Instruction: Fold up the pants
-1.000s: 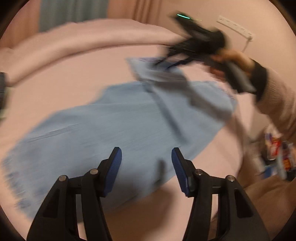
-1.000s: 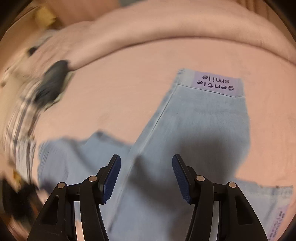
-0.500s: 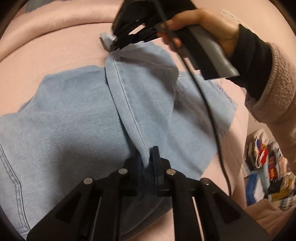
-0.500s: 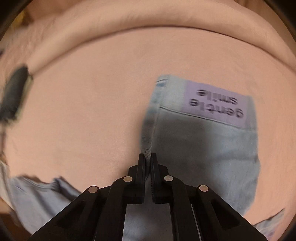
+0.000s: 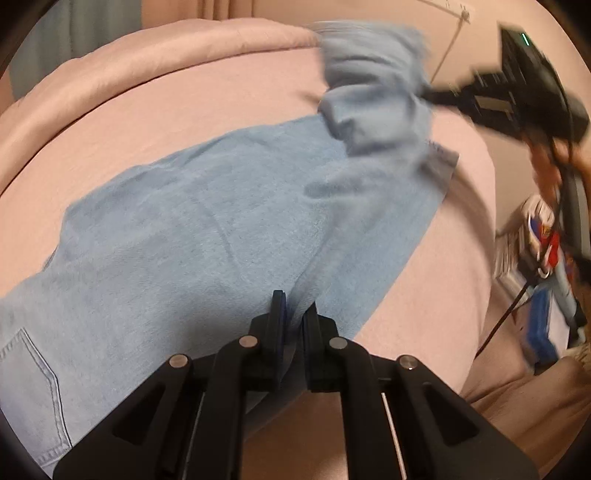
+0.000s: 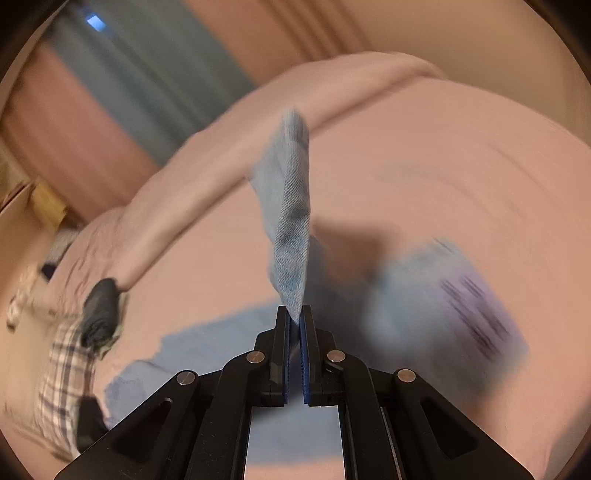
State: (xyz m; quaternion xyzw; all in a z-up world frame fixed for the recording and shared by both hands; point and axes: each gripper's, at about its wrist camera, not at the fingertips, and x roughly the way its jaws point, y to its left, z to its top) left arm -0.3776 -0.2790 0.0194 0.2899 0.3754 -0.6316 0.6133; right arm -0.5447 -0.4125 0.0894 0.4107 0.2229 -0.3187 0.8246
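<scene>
Jaws of both the left gripper (image 5: 293, 319) and right gripper (image 6: 294, 320), open a second ago, now pinch the pants (image 5: 192, 236) on the pink bed (image 5: 155, 92), one leg lifted, so folding is underway.

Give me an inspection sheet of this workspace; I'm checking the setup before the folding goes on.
Surface: pink bed cover, bare around the garment.
Job's things: light blue pants spread out, one end lifted.
Clutter: plaid cloth and dark bundle at the bed's edge; colourful packages off the bed.
Grippers: left gripper shut on the pants; right gripper shut on the pants, holding the lifted end.
Cables: black cable hanging from the right gripper.
Surroundings: blue-grey curtain, beige wall.
</scene>
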